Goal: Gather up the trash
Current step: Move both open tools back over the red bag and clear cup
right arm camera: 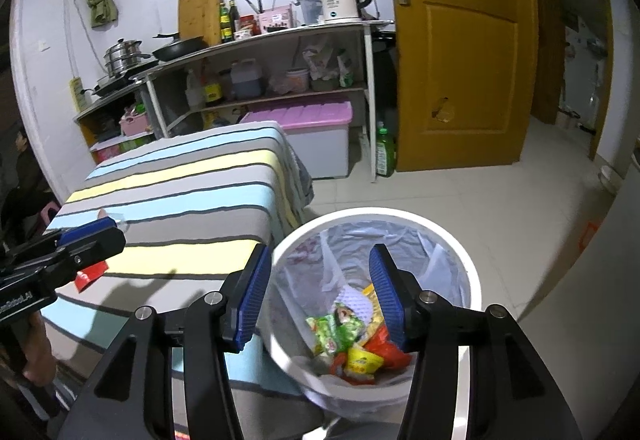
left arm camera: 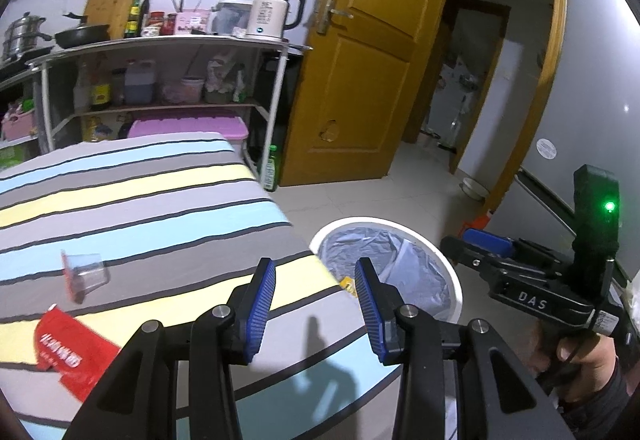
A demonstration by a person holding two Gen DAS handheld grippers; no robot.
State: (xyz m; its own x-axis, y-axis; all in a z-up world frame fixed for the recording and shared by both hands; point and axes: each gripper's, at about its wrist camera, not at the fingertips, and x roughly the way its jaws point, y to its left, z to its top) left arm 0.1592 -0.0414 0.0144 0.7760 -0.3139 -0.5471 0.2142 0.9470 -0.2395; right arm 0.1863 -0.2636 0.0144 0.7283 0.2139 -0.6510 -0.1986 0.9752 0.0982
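Note:
A white bin [right arm camera: 460, 252] with a clear liner stands on the floor against the corner of the striped table [right arm camera: 180, 200]. Colourful wrappers [right arm camera: 352, 340] lie in its bottom. My right gripper [right arm camera: 320, 280] hangs over the bin, open, with nothing between its blue pads. My left gripper [left arm camera: 314, 280] is open and empty above the table's near corner. On the cloth to its left lie a clear plastic cup [left arm camera: 85, 274] on its side and a red wrapper [left arm camera: 70, 354]. In the left wrist view the right gripper [left arm camera: 468, 246] shows beside the bin [left arm camera: 448, 268], held by a hand.
A kitchen shelf [left arm camera: 168, 44] with a kettle, pan and bottles stands behind the table. Under it sits a pink-lidded box [right arm camera: 304, 112]. A green bottle [right arm camera: 385, 154] stands by the open wooden door [right arm camera: 460, 60]. A person [right arm camera: 24, 168] sits at far left.

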